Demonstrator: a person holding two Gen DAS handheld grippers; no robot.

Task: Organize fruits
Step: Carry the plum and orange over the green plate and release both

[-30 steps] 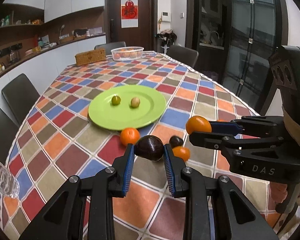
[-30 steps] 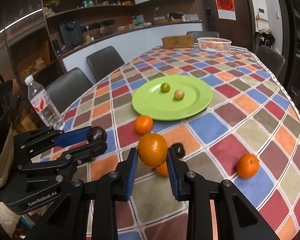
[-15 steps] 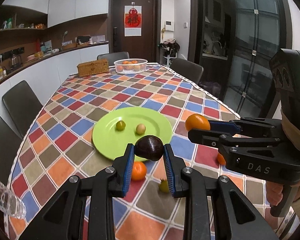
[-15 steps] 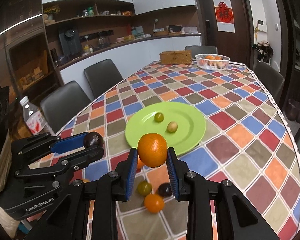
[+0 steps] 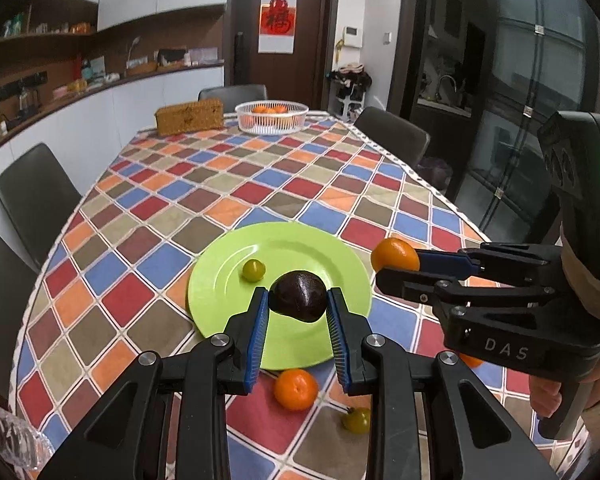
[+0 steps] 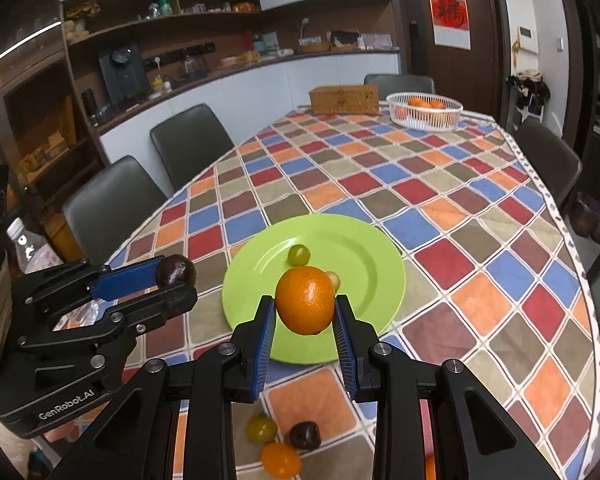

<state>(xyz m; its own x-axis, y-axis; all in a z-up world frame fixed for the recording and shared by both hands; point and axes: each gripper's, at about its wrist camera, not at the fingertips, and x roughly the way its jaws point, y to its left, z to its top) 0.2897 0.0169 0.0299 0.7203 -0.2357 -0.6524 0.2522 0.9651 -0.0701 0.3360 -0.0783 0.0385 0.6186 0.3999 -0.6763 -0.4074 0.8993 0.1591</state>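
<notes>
Gripping across their middles: left claw (image 5: 298,307) pinches dark plum (image 5: 299,295), right claw (image 6: 304,312) pinches orange (image 6: 305,305). Both look light, round, slippery; plum likely bruises.

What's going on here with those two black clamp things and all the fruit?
A person is sorting fruit with a handheld gripper in each hand. The left gripper is shut on a dark plum, the right gripper on an orange, both held above a green plate that has two small fruits on it. A few more fruits lie loose on the checkered tablecloth.
</notes>
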